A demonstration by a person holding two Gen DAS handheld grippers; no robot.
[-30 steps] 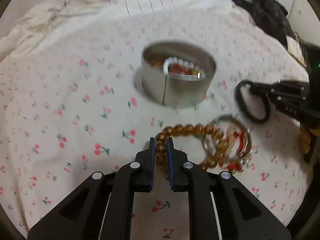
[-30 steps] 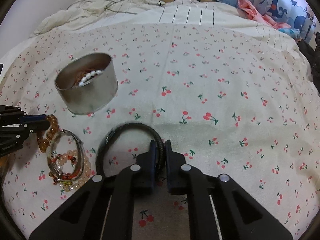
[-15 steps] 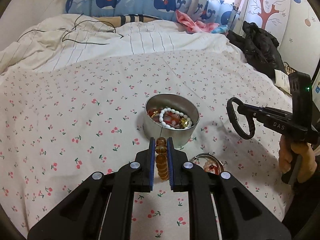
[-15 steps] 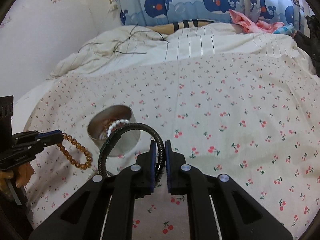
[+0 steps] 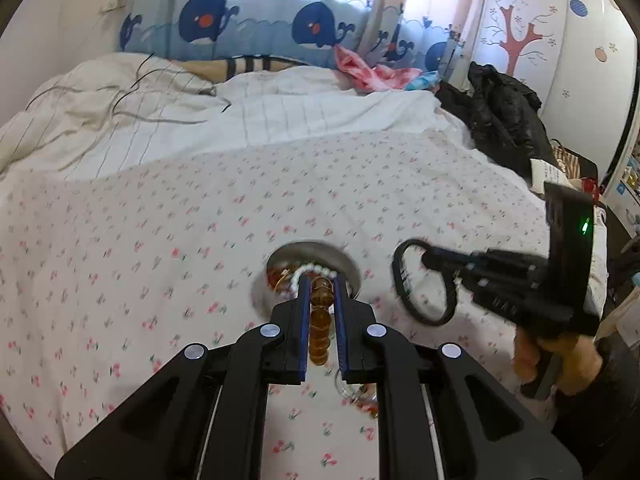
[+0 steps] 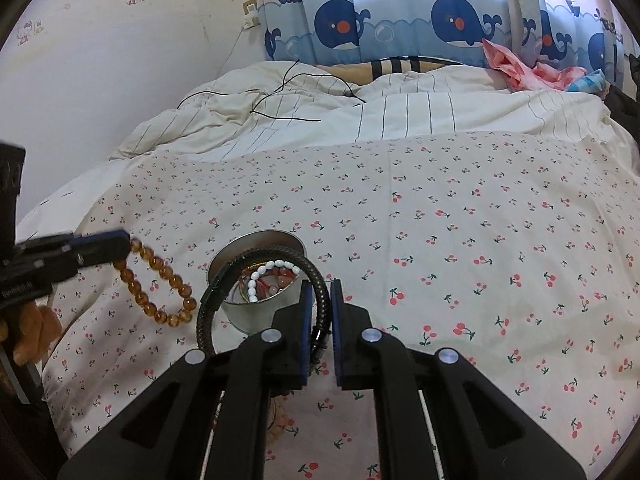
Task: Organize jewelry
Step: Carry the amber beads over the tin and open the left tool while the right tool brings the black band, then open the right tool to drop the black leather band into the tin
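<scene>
My left gripper [image 5: 321, 282] is shut on an amber bead bracelet [image 5: 319, 320] that hangs between its pads, in the air above the bed. The same amber bracelet [image 6: 154, 288] dangles from the left gripper [image 6: 120, 242] at the left of the right wrist view. My right gripper [image 6: 319, 286] is shut on a black braided cord bracelet [image 6: 224, 280], whose loop stands out to the left in front of the tin. The black bracelet [image 5: 424, 284] also shows held by the right gripper [image 5: 430, 256] in the left wrist view. A round metal tin [image 6: 280, 304] holding a white bead bracelet [image 6: 264, 274] sits on the bedspread below both.
Several loose bracelets [image 5: 360, 396] lie on the cherry-print bedspread [image 6: 460, 240] near my left fingers. A striped duvet [image 6: 400, 116] with a thin black cable [image 6: 280, 108] is bunched at the back. Dark clothing [image 5: 500, 112] is piled at the bed's right edge. A hand [image 5: 560, 364] holds the right gripper.
Both grippers rose off the bedspread, lifting the amber bracelet and the black bracelet into the air. Both views tilted up, so the tin looks smaller and lower and the curtain appears.
</scene>
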